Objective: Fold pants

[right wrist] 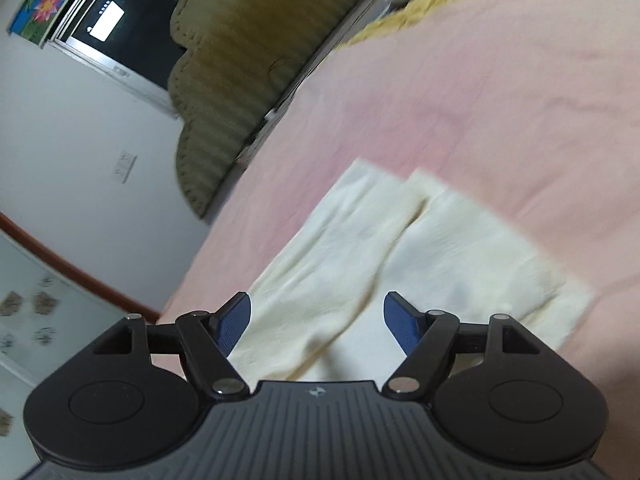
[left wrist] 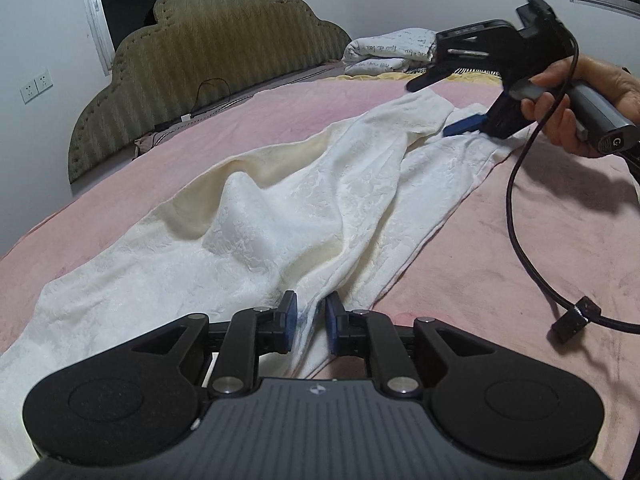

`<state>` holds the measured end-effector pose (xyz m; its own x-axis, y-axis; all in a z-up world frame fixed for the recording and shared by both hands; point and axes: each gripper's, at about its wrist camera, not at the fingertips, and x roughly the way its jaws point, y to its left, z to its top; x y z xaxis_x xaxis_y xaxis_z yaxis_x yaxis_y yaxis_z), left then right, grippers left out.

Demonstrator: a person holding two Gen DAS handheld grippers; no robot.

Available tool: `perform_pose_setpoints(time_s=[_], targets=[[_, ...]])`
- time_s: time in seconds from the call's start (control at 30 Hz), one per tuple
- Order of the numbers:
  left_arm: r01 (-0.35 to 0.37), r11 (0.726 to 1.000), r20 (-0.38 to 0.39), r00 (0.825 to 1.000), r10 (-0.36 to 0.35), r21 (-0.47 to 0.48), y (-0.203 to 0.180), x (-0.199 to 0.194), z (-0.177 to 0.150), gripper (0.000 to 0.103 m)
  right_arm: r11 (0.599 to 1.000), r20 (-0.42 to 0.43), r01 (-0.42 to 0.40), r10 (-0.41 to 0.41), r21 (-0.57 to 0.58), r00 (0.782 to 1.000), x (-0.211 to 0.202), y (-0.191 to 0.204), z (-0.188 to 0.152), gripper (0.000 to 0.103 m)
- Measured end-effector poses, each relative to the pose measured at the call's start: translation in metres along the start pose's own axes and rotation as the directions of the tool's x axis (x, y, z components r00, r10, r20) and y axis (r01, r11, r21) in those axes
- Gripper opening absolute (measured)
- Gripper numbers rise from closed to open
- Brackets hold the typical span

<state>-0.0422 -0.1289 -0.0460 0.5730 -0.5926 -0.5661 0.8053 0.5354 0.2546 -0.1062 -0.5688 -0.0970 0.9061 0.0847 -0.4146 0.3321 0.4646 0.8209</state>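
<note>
Pants (left wrist: 280,216) on pink bedspread (left wrist: 500,248); left tool (left wrist: 311,316) pinching fabric, right tool (right wrist: 317,320) spread.

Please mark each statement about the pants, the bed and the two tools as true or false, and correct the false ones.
1. The left tool is closed on a fold of the white pants. True.
2. The right tool is closed on the fabric. False: its fingers stand wide apart, with nothing between them.
3. The pants lie on a pink bedcover. True.
4. The pants are already folded into a neat square. False: they lie stretched out and rumpled.
5. A padded headboard stands at the far end of the bed. True.
</note>
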Motion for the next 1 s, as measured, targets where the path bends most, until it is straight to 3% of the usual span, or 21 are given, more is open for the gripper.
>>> perform_pose_setpoints(time_s=[0.17, 0.23, 0.3, 0.37, 0.4, 0.47, 0.5, 0.53, 0.67, 0.77, 0.83, 0.9, 1.0], targets=[[0.001, 1.0, -0.001, 1.0, -0.001, -0.007, 0.0, 0.001, 0.0, 0.022, 0.99, -0.106, -0.076, 0.089, 0.123, 0.99, 0.031, 0.011, -0.013, 0.074], [-0.001, 1.0, 0.0, 1.0, 0.001, -0.005, -0.001, 0.001, 0.0, 0.022, 0.994, -0.107, -0.056, 0.066, 0.097, 0.992, 0.036, 0.019, -0.011, 0.076], [0.0, 1.0, -0.001, 1.0, 0.0, -0.007, -0.001, 0.001, 0.001, 0.022, 0.995, -0.004, -0.018, 0.018, 0.103, 1.0, 0.035, 0.018, -0.006, 0.074], [0.006, 1.0, -0.001, 1.0, -0.006, -0.018, 0.001, 0.001, 0.001, 0.022, 0.993, 0.128, 0.004, -0.019, 0.116, 0.992, 0.029, 0.009, 0.003, 0.073], [0.012, 1.0, -0.003, 1.0, -0.012, -0.025, 0.003, 0.002, 0.001, 0.022, 0.993, 0.177, 0.021, -0.041, 0.115, 0.983, 0.027, 0.005, 0.008, 0.066], [0.016, 0.999, -0.006, 1.0, -0.017, -0.047, 0.006, 0.002, 0.002, 0.011, 0.985, 0.23, 0.03, -0.069, 0.17, 0.971, 0.024, -0.01, 0.02, 0.038], [0.022, 0.998, -0.008, 1.0, -0.023, -0.059, 0.008, 0.003, 0.003, 0.01, 0.981, 0.235, 0.007, -0.053, 0.192, 0.97, 0.025, -0.017, 0.025, 0.015], [0.025, 0.997, -0.007, 1.0, -0.026, -0.071, 0.01, 0.003, 0.003, 0.008, 0.98, 0.237, -0.004, -0.043, 0.197, 0.971, 0.027, -0.021, 0.029, 0.007], [0.008, 0.993, 0.036, 0.999, -0.003, -0.122, 0.019, -0.002, 0.009, 0.007, 0.997, 0.226, -0.033, 0.016, 0.072, 0.974, 0.027, 0.009, 0.047, 0.005], [0.006, 0.986, 0.118, 0.993, 0.013, -0.166, 0.028, -0.02, 0.018, 0.007, 0.984, 0.284, -0.121, 0.154, -0.131, 0.946, 0.005, 0.062, 0.058, 0.005], [0.041, 0.988, 0.126, 0.992, -0.022, -0.152, 0.031, -0.029, 0.022, 0.006, 0.964, 0.321, -0.107, 0.184, -0.243, 0.929, -0.018, 0.084, 0.054, 0.005], [0.101, 0.987, 0.103, 0.991, -0.089, -0.124, 0.031, -0.03, 0.021, 0.007, 0.972, 0.329, -0.058, 0.132, -0.226, 0.935, -0.039, 0.074, 0.047, 0.004], [0.152, 0.985, 0.049, 0.988, -0.148, -0.081, 0.021, -0.022, 0.012, 0.007, 0.985, 0.285, 0.109, -0.067, -0.134, 0.956, -0.054, 0.025, 0.031, 0.005]])
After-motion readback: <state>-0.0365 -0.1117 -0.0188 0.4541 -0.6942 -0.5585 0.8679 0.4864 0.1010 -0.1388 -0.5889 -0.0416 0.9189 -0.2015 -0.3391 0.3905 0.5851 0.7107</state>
